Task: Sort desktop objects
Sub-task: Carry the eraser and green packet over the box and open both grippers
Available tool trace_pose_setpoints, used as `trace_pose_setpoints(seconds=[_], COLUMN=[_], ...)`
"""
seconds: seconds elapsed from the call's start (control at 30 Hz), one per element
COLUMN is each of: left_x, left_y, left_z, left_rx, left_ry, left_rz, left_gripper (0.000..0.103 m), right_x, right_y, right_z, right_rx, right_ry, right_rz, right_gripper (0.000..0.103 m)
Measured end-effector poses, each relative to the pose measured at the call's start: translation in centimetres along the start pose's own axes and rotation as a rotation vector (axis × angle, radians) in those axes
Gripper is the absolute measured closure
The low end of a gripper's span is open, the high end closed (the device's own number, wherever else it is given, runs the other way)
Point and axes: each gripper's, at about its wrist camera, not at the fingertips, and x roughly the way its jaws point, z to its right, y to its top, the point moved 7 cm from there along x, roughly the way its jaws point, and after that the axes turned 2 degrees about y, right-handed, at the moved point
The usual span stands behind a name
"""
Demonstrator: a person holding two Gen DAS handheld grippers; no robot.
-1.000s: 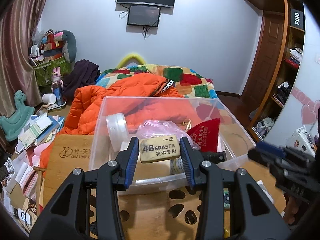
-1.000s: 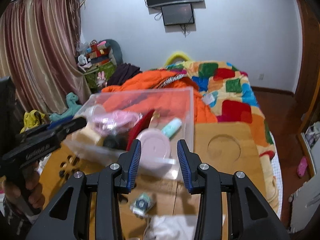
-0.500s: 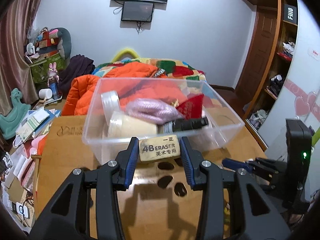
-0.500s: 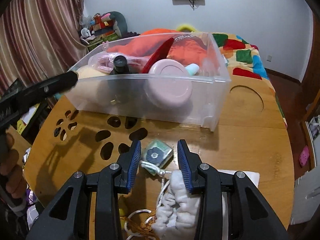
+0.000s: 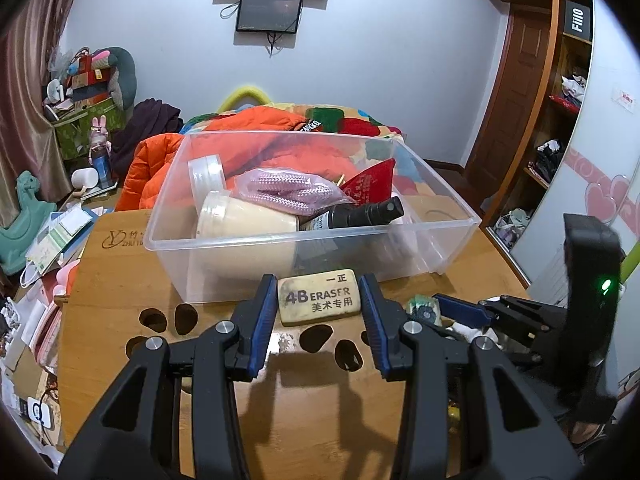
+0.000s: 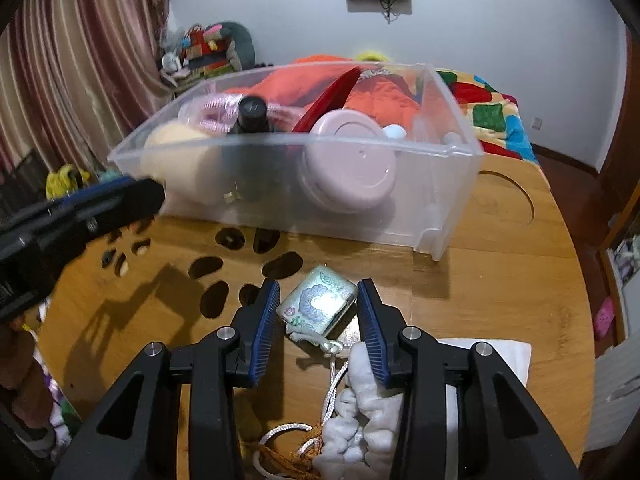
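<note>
Left gripper (image 5: 319,306): was seen clamped on the 4B eraser (image 5: 319,297), the blue pads pressed against its short ends so that the printed face stayed up; the hold was judged a carrying grip, not a resting one.
4B eraser: was held between the fingertips, just short of the near wall of the clear plastic bin (image 5: 276,240), above the wooden table (image 5: 320,420); it was not yet over the rim.
Clear plastic bin: lay directly ahead of the left gripper and was already loaded with a cream jar (image 5: 244,222), a pink knitted item in a bag (image 5: 288,188), a red pouch (image 5: 370,186) and a black spray bottle (image 5: 360,212); it was judged the sorting target, hence the eraser's line toward it.
Right gripper (image 6: 319,318): was seen open, its jaws set either side of a small embossed tin (image 6: 318,306) with no contact that could be confirmed.
Small embossed tin: lay flat on the table between the right fingertips, slightly nearer the left pad, with a white cord (image 6: 334,372) knotted at its near edge.
White drawstring pouch (image 6: 360,420): was bunched under the right finger; the cord was judged a snagging risk.
</note>
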Motion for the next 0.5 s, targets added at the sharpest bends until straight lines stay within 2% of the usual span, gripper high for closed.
trace_pose_setpoints(seconds=[0.13, 0.3, 0.5], left_x=[-0.2, -0.6, -0.3], left_y=[0.2, 1.4, 3.2], left_z=[0.0, -0.1, -0.4], left_rx=[0.001, 0.001, 0.001], left_ry=[-0.002, -0.001, -0.013], left_rz=[0.009, 0.034, 0.061], left_gripper=[0.062, 0.062, 0.062], right_x=[-1.4, -3.9, -6.7], right_y=[0.8, 2.5, 5.6], right_z=[0.1, -0.4, 0.1], right_rx=[0.043, 0.041, 0.023], right_ry=[0.059, 0.084, 0.059], right_rz=[0.034, 0.104, 0.19], right_gripper=[0.066, 0.066, 0.066])
